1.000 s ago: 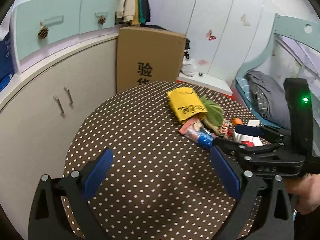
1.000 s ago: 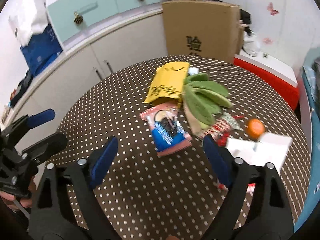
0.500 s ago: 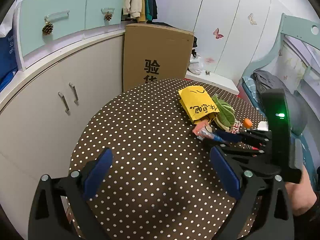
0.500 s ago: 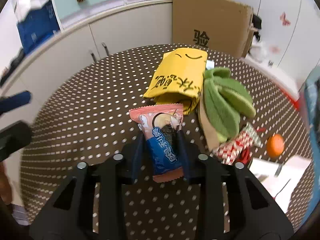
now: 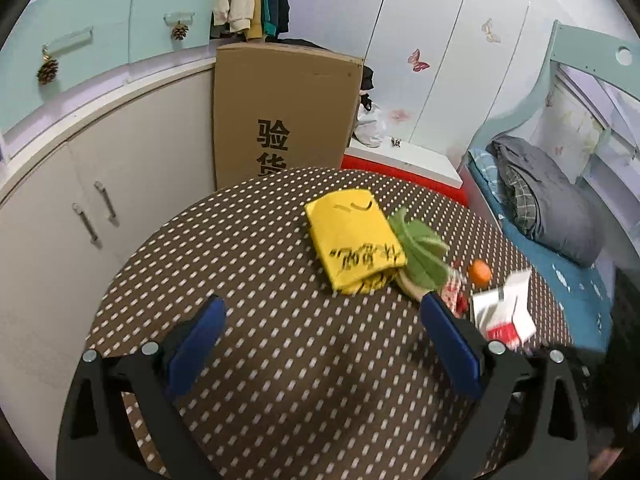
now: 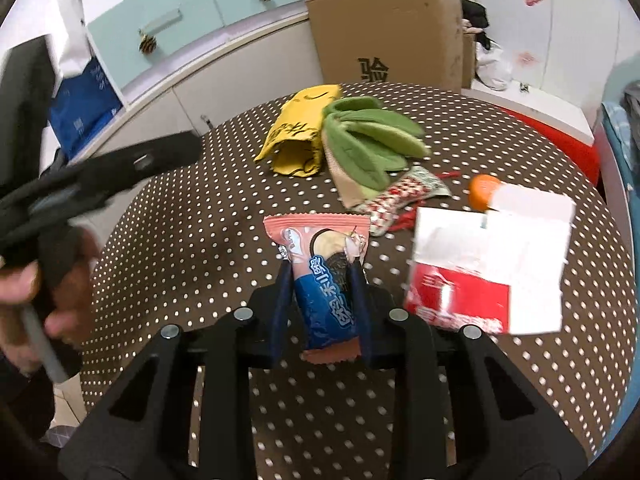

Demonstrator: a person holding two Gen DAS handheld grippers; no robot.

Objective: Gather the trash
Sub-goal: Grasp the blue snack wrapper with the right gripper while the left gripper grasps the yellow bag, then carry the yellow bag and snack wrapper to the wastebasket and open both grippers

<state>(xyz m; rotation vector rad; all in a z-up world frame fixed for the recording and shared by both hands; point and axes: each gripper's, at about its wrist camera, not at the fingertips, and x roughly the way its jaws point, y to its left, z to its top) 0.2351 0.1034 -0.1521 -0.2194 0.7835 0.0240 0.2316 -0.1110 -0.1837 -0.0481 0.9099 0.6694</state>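
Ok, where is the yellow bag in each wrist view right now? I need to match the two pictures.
Left wrist: yellow bag lies just above centre on the dotted table, ahead of the open left gripper.
Right wrist: yellow bag sits upper middle, left of the green cloth, beyond the right gripper shut on the snack packet.
Shared landmark: cardboard box behind the table.

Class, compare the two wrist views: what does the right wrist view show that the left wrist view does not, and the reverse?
Only the right wrist view: the pink-and-blue snack wrapper clamped in the right gripper, plus the left gripper.
Only the left wrist view: the grey bedding, and the left gripper's jaws open.
Both: the yellow bag, green cloth, small orange fruit and polka-dot table.
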